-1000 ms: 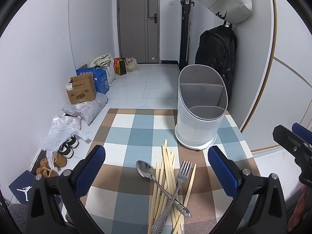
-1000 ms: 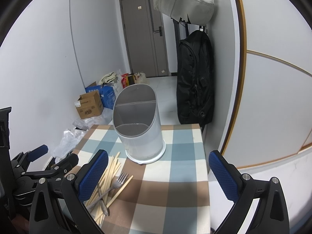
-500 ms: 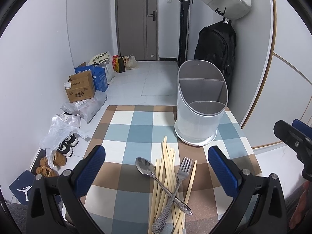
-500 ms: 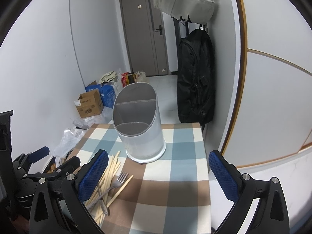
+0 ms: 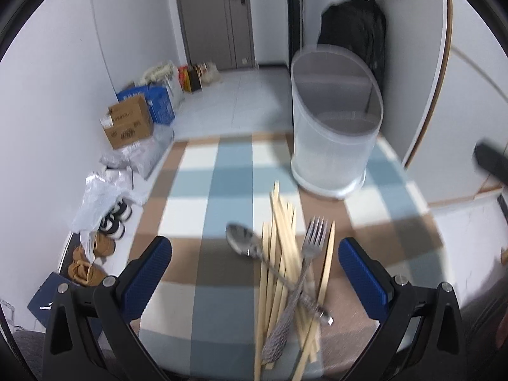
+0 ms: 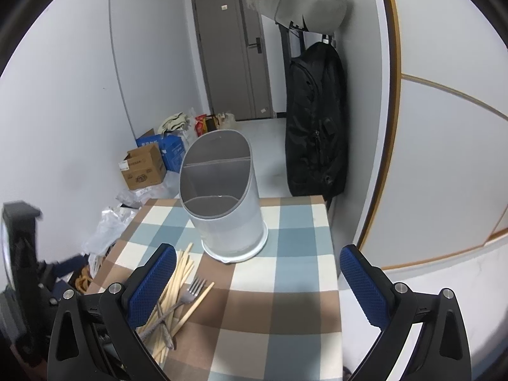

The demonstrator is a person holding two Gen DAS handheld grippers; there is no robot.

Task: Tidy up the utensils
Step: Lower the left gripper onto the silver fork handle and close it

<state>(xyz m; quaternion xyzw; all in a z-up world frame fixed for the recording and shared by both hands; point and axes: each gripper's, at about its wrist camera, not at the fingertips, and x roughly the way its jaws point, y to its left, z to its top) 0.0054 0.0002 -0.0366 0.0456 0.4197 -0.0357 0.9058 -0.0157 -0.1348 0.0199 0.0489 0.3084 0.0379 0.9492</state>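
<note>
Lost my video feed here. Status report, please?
Left gripper open, empty, over utensil pile. Right gripper open, empty. Spoon, fork, chopsticks on table; holder empty. Nothing blocking.

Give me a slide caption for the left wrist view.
Open left gripper over chopsticks, spoon and fork, white holder beyond.

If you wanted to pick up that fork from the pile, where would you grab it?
Probably near the neck of the fork, just below the tines, coming from above. That end lies on top of the chopsticks, while its handle crosses the spoon lower in the pile.
</note>
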